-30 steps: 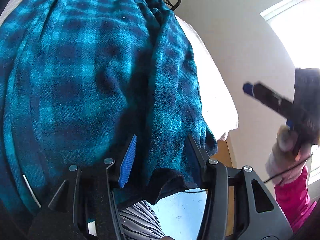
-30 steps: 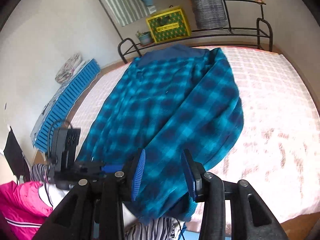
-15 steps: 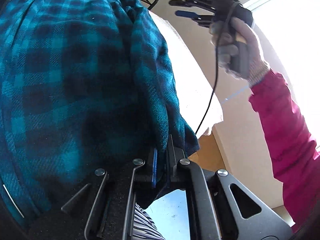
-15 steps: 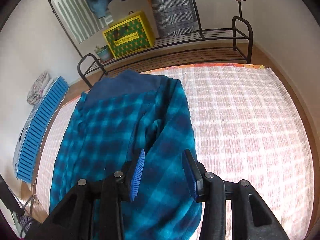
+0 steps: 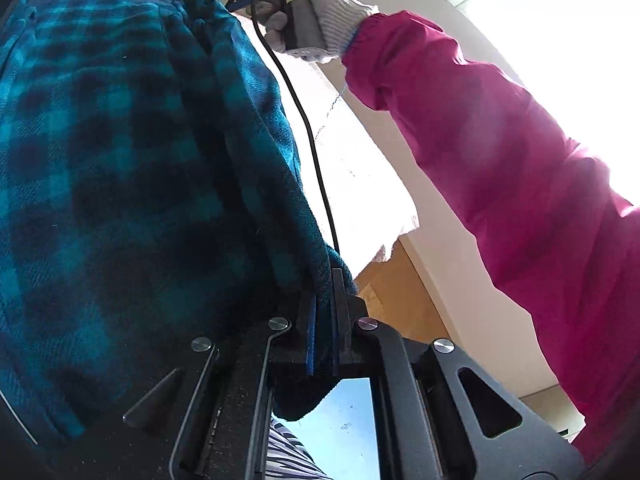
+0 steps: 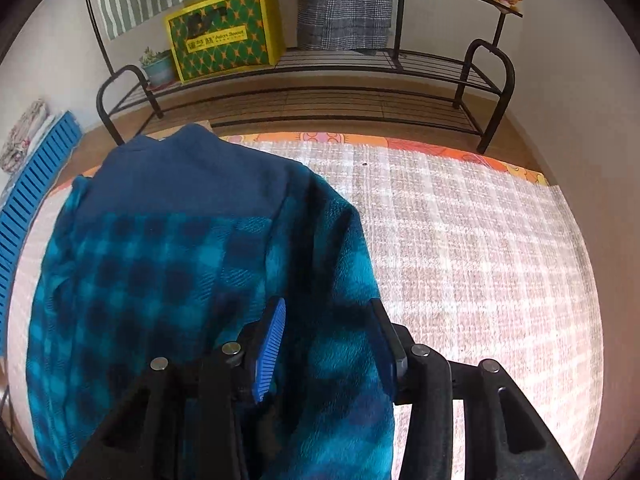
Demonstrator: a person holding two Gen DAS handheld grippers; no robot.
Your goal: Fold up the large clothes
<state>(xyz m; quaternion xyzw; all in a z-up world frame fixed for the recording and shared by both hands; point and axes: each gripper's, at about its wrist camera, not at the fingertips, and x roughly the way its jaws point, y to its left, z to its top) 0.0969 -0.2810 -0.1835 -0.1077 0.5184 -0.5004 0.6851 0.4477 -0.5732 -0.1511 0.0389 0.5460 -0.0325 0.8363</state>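
Two grippers angled down, left gripper (image 5: 324, 312) pinching plaid shirt (image 5: 120, 184) hem, right gripper (image 6: 328, 344) closing astride its shoulder.

walls: pale | floor: wood | black metal rack (image 6: 360, 92) along wall | bright window (image 5: 560, 40) at right

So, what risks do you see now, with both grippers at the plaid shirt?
The left gripper pinches only a thin hem edge of the plaid shirt, so it may slip. The right gripper is closing over thick bunched fabric, perhaps catching extra layers. Its cable hangs near the shirt and could snag.
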